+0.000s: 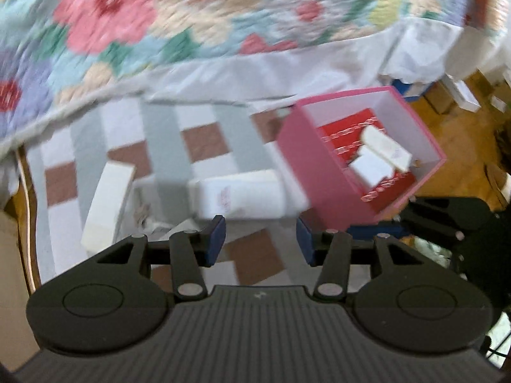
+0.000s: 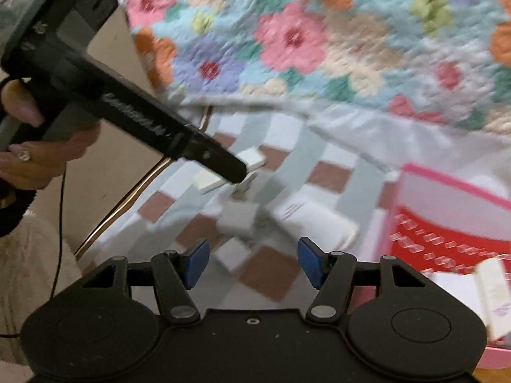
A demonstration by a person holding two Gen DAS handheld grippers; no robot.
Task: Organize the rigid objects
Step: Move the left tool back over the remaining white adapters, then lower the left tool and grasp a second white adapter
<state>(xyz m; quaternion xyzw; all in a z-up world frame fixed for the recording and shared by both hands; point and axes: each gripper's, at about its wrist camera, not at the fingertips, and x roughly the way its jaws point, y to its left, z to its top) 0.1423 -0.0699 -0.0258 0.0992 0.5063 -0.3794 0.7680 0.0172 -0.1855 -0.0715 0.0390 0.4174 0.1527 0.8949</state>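
An open pink box (image 1: pixel 319 172) stands tilted in view on the right of a checked cloth (image 1: pixel 163 134). It holds a red box (image 1: pixel 341 134) and small white boxes (image 1: pixel 383 150). On the cloth lie more white boxes: a long one (image 1: pixel 108 201) at the left and a wider one (image 1: pixel 242 194) just beyond my left gripper (image 1: pixel 260 239), which is open and empty above the cloth. My right gripper (image 2: pixel 254 261) is also open and empty, above several small white boxes (image 2: pixel 238 215). The pink box (image 2: pixel 447 185) is at its right. The picture is blurred.
A floral quilt (image 1: pixel 127 32) with a white sheet edge (image 1: pixel 255 73) lies behind the cloth. A hand (image 2: pixel 41 159) holds the other gripper's black body (image 2: pixel 134 118) at the left of the right wrist view. Wooden floor with cartons (image 1: pixel 463 102) shows at the right.
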